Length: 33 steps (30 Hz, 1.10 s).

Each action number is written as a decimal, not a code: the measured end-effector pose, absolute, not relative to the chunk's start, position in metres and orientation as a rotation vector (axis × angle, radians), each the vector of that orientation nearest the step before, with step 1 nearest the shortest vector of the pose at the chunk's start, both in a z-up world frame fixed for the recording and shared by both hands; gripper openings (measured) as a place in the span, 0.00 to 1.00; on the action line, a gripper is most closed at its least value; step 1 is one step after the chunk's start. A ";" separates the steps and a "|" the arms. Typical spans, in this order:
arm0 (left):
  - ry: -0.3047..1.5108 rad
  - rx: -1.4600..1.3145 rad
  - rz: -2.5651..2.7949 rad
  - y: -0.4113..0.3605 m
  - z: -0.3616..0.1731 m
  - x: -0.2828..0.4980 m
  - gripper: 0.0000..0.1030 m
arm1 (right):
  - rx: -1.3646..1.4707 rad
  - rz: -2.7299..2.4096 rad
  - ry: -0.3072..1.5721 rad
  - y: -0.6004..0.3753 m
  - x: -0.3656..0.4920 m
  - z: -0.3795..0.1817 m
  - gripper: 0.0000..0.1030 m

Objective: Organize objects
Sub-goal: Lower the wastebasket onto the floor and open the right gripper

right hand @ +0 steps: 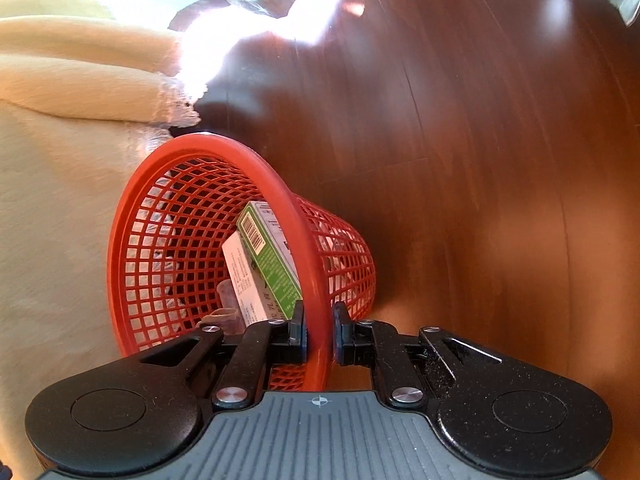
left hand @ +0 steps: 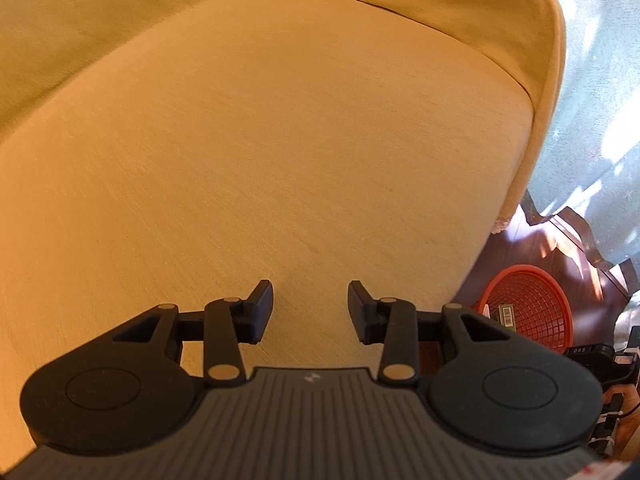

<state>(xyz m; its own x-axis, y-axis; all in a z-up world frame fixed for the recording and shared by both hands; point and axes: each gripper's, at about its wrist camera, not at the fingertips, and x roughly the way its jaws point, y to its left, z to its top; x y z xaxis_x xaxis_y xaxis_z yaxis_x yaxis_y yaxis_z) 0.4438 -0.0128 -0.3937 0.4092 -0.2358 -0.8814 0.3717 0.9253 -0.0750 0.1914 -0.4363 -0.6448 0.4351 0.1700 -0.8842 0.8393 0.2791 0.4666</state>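
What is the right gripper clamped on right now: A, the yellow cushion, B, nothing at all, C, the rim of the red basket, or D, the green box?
C: the right gripper has one finger inside and one outside the rim of the red basket, jaws closed on it, while the green box lies loose inside.

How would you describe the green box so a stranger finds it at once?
Beside the yellow sofa, a red mesh basket stands on the wooden floor. The green box leans inside it; unlike the white box alongside, it shows a barcode.
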 end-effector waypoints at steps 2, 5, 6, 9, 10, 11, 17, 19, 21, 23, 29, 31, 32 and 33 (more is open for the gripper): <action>1.085 0.144 -0.376 -0.010 -0.398 0.446 0.34 | 1.230 -0.588 1.057 -0.434 0.190 -0.655 0.13; 1.086 0.144 -0.374 -0.008 -0.402 0.446 0.36 | 1.180 -0.639 1.109 -0.431 0.188 -0.665 0.15; 1.084 0.144 -0.376 -0.006 -0.402 0.445 0.36 | 1.171 -0.620 1.104 -0.431 0.186 -0.664 0.15; 1.090 0.150 -0.370 -0.004 -0.400 0.443 0.42 | 1.099 -0.582 1.133 -0.430 0.187 -0.653 0.18; 1.095 0.146 -0.366 -0.002 -0.399 0.443 0.42 | 1.068 -0.571 1.146 -0.430 0.187 -0.649 0.22; 1.098 0.140 -0.363 0.000 -0.397 0.443 0.42 | 1.039 -0.561 1.162 -0.431 0.191 -0.646 0.27; 1.097 0.123 -0.352 -0.006 -0.376 0.437 0.45 | 0.847 -0.494 1.167 -0.428 0.192 -0.602 0.34; 1.102 0.119 -0.356 -0.008 -0.367 0.431 0.47 | 0.823 -0.482 1.146 -0.425 0.188 -0.582 0.34; 1.102 0.114 -0.361 -0.010 -0.355 0.424 0.47 | 0.801 -0.470 1.126 -0.422 0.179 -0.558 0.34; 1.106 0.111 -0.364 -0.013 -0.342 0.415 0.50 | 0.768 -0.469 1.109 -0.418 0.172 -0.531 0.34; 1.126 0.084 -0.369 -0.015 -0.302 0.382 0.52 | 0.662 -0.465 1.079 -0.399 0.159 -0.450 0.34; 1.125 0.086 -0.372 -0.017 -0.288 0.369 0.54 | 0.650 -0.442 1.071 -0.390 0.155 -0.424 0.34; 1.125 0.086 -0.373 -0.017 -0.280 0.363 0.57 | 0.646 -0.429 1.068 -0.385 0.153 -0.411 0.34; 1.125 0.085 -0.372 -0.017 -0.272 0.355 0.58 | 0.642 -0.417 1.069 -0.379 0.151 -0.398 0.34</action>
<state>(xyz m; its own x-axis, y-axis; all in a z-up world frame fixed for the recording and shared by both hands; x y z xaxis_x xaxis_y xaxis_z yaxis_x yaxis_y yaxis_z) 0.3553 -0.0174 -0.2725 0.3765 -0.2475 -0.8928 0.3327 0.9355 -0.1190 0.1507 -0.3791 -0.3978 0.4312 -0.0109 -0.9022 0.6035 0.7469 0.2793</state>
